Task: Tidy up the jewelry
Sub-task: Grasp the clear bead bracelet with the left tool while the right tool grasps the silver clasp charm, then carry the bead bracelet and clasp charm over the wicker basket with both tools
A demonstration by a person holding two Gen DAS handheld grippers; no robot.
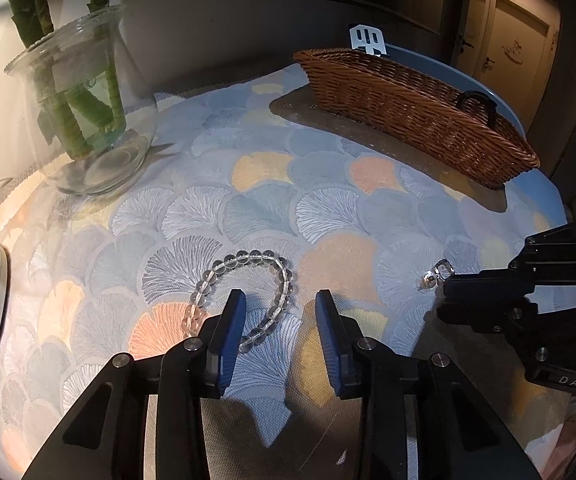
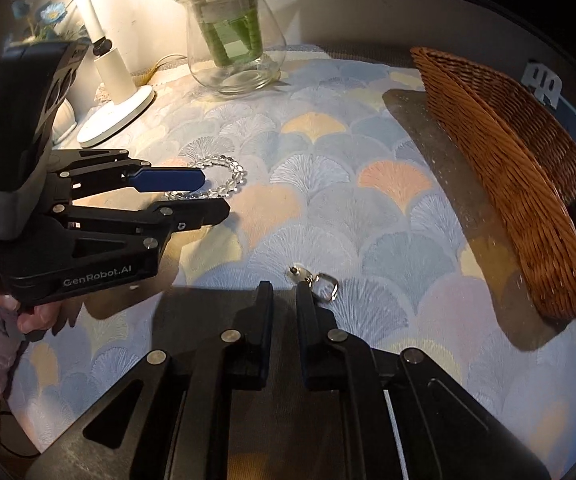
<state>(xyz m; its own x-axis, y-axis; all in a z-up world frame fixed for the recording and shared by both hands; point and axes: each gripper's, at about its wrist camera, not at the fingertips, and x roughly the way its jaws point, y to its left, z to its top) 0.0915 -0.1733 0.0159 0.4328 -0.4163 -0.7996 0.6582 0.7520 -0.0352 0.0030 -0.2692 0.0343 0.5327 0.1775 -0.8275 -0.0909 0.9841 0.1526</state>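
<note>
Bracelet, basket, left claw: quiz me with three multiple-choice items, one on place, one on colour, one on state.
1. The bracelet lies:
A on the lamp base
B on the cloth at the left claw
C inside the vase

2. The basket is:
A brown
B white
C green

3. The left claw is:
A shut on the bracelet
B open
C out of view

Key:
1 B, the beads rest on the cloth at that claw.
2 A, it is brown wicker.
3 B, the pads stand apart and do not press the beads.
</note>
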